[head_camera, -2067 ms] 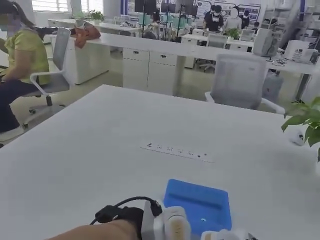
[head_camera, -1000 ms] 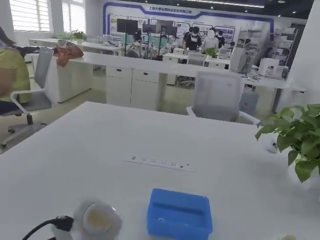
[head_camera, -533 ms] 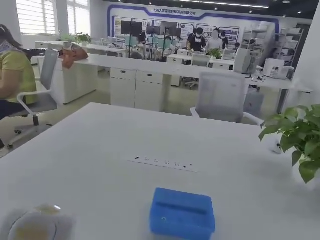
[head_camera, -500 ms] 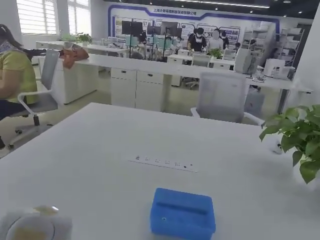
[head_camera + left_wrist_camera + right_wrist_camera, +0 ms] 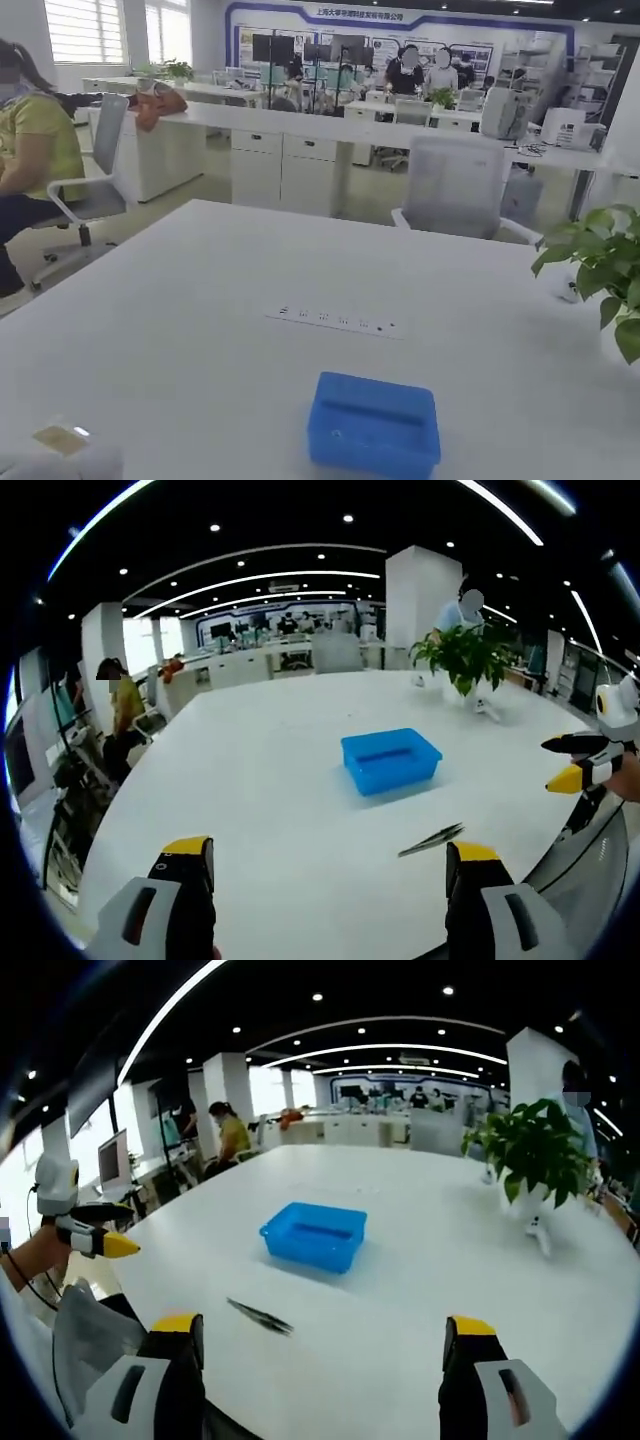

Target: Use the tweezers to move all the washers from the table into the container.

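Fingers (image 5: 187, 870) of left gripper (image 5: 329, 848) and right gripper (image 5: 324, 1323) spread, empty. Tweezers (image 5: 432, 840) near bench (image 5: 280, 780) edge look light, thin, slippery: pinch mid-length.

We see a bright blue rectangular plastic container (image 5: 373, 428) on a plain white tabletop (image 5: 200, 330). Nearer us than the container lie slim dark-grey metal tweezers (image 5: 431, 840). Beyond the container, a white power strip (image 5: 337, 321) carries small dark sockets. Right of the container, a leafy potted plant (image 5: 600, 270) is green. The left gripper (image 5: 325, 855) and right gripper (image 5: 317, 1332) are pale grey, with black jaws tipped yellow.
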A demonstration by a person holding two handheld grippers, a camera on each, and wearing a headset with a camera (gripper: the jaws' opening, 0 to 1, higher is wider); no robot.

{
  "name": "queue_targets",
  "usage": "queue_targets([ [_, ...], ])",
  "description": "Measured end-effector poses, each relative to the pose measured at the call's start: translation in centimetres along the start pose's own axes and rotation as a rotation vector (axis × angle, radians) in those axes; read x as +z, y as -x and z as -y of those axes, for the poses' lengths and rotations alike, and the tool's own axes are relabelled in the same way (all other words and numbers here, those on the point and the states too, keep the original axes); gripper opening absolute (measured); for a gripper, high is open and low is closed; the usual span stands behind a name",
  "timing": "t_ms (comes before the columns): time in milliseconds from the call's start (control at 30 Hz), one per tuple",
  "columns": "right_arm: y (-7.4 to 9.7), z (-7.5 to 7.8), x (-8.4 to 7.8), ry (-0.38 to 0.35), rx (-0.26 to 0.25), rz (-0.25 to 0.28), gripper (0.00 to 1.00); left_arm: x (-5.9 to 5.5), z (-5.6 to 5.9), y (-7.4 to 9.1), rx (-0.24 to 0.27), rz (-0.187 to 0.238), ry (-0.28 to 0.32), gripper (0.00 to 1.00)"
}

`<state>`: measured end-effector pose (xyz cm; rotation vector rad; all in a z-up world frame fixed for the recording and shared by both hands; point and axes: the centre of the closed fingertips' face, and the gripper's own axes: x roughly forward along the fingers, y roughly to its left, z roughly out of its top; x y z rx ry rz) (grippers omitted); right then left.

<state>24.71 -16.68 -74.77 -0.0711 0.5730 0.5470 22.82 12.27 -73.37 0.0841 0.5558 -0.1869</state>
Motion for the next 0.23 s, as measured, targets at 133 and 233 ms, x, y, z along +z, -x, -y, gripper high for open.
queue_targets([
  [133,-0.1,-0.03,0.0,0.009,0.004,0.0,0.99,0.14,-0.22,-0.08,0.003,0.0,-0.008,0.99],
  [233,-0.27,-0.23,-0.31,0.014,0.01,-0.016,0.99,0.26,-0.33,-0.09,0.008,0.009,-0.002,0.99],
])
